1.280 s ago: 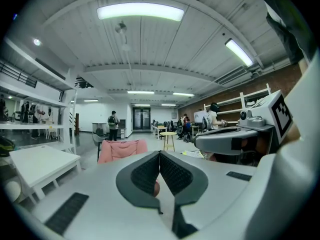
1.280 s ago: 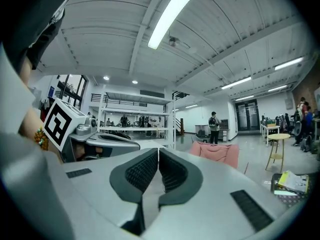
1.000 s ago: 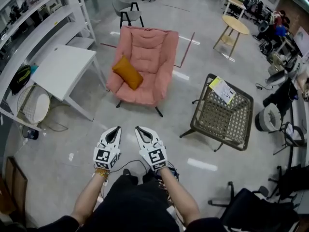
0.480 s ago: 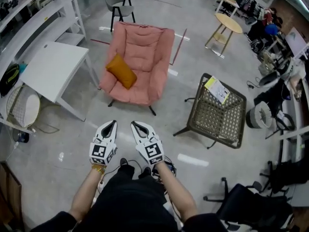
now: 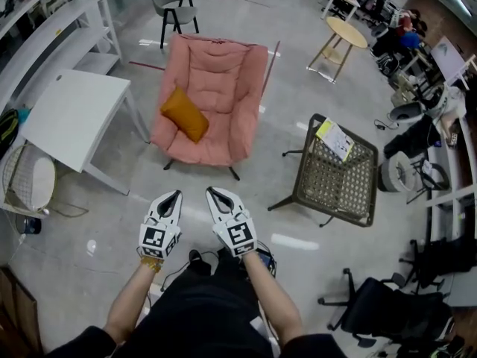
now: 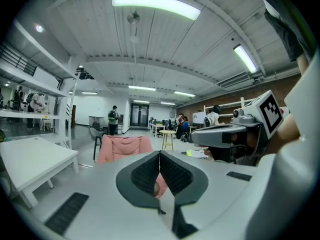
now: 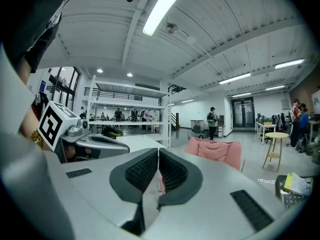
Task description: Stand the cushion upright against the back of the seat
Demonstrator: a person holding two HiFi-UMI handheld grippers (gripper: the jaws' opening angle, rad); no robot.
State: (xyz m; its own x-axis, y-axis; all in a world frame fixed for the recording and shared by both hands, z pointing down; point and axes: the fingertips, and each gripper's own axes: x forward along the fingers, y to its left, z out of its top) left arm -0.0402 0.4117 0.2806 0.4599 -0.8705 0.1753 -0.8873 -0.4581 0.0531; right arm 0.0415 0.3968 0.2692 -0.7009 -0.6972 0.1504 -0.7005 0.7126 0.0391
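Left tongs (image 5: 173, 195): jaws fully together, nothing between them. In the left gripper view the ribbed pads (image 6: 172, 173) meet along one line. Right tongs (image 5: 213, 192): likewise closed and empty, pads (image 7: 141, 171) pressed together in the right gripper view. Both are held side by side, near each other but apart, low in the head view above the glossy grey floor (image 5: 97, 222), tips pointing to the far side.

Mustard-yellow fabric cushion (image 5: 184, 114): lies tilted on the left part of the seat of the pink padded armchair (image 5: 220, 80), resting toward the left armrest, not upright against the backrest. It is well apart from both tongs, on their far side and roughly in line with the left tongs; bare floor in between. No contact.

In the left gripper view the armchair (image 6: 124, 146) shows just left of the closed jaws. In the right gripper view it (image 7: 216, 153) shows to their right.

Surroundings: white rectangular tabletop (image 5: 71, 114) left of the armchair. Brown woven wicker chair (image 5: 339, 181) to its right, with a yellow printed sheet (image 5: 335, 139) lying on the seat.
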